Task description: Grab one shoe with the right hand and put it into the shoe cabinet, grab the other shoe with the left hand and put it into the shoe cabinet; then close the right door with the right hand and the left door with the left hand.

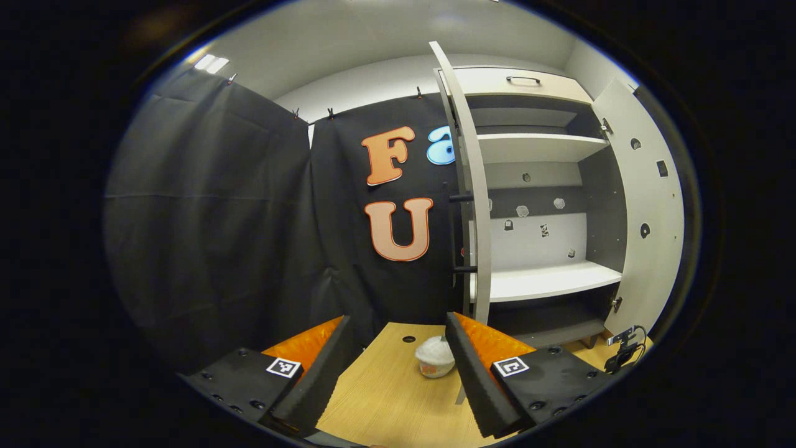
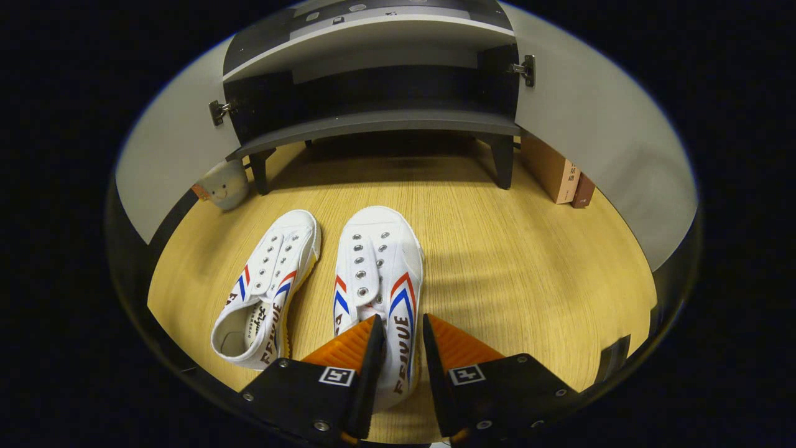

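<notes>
In the right gripper view the right tongs (image 2: pixel 400 339) clamp the near side wall of one white shoe (image 2: pixel 377 274), both fingers pressing on it, the toe pointing to 12 o'clock toward the shoe cabinet (image 2: pixel 373 121). The other shoe (image 2: pixel 267 286) lies just beside it at 9 o'clock on the desk (image 2: pixel 528 261). In the left gripper view the left tongs (image 1: pixel 396 367) are spread wide and hold nothing; the cabinet, both doors swung wide, stands at 1 o'clock, and a small white plush toy (image 1: pixel 434 358) sits between the fingers, farther off.
</notes>
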The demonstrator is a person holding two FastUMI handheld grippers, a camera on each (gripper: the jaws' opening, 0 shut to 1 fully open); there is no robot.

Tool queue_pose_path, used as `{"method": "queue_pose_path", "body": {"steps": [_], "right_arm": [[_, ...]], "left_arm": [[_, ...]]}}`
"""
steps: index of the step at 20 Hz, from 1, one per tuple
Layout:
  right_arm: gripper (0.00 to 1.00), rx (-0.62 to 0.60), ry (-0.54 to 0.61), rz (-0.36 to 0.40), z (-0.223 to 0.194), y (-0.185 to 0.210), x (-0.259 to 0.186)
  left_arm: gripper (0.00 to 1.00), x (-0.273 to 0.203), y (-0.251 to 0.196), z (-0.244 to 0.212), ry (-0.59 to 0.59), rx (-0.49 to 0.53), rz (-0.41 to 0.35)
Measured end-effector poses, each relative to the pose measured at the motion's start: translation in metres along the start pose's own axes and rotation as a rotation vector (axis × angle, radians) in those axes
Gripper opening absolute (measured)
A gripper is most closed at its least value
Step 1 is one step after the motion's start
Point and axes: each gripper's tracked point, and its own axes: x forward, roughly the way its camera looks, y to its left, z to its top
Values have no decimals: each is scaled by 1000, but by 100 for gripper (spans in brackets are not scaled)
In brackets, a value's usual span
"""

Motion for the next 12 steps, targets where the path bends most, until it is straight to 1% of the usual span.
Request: {"method": "queue_pose_path", "body": {"steps": [1, 2, 3, 4, 5, 6, 8, 9, 12], "right_arm": [[36, 15, 10, -15, 0, -3, 1], [22, 35, 17, -22, -3, -1, 7], [23, 51, 17, -24, -4, -2, 9], [15, 60, 18, -30, -6, -6, 11], [10, 69, 14, -36, -6, -7, 12], [0, 77, 8, -34, -4, -5, 11], [0, 73, -17, -55, 6, -9, 1], [0, 65, -28, -65, 11, -11, -6], [0, 92, -58, -57, 28, -10, -25]], "left_arm": [[96, 0, 2, -1, 1, 3, 4], [96, 0, 3, -1, 2, 4, 7], [96, 0, 4, -2, 2, 3, 10], [96, 1, 5, -2, 3, 0, 11], [96, 1, 6, -3, 5, -3, 12], [96, 2, 6, -4, 9, -3, 12], [95, 3, 7, -3, 9, -5, 12], [96, 3, 7, -1, 4, -8, 11], [95, 4, 6, 3, -9, -16, 7]]}}
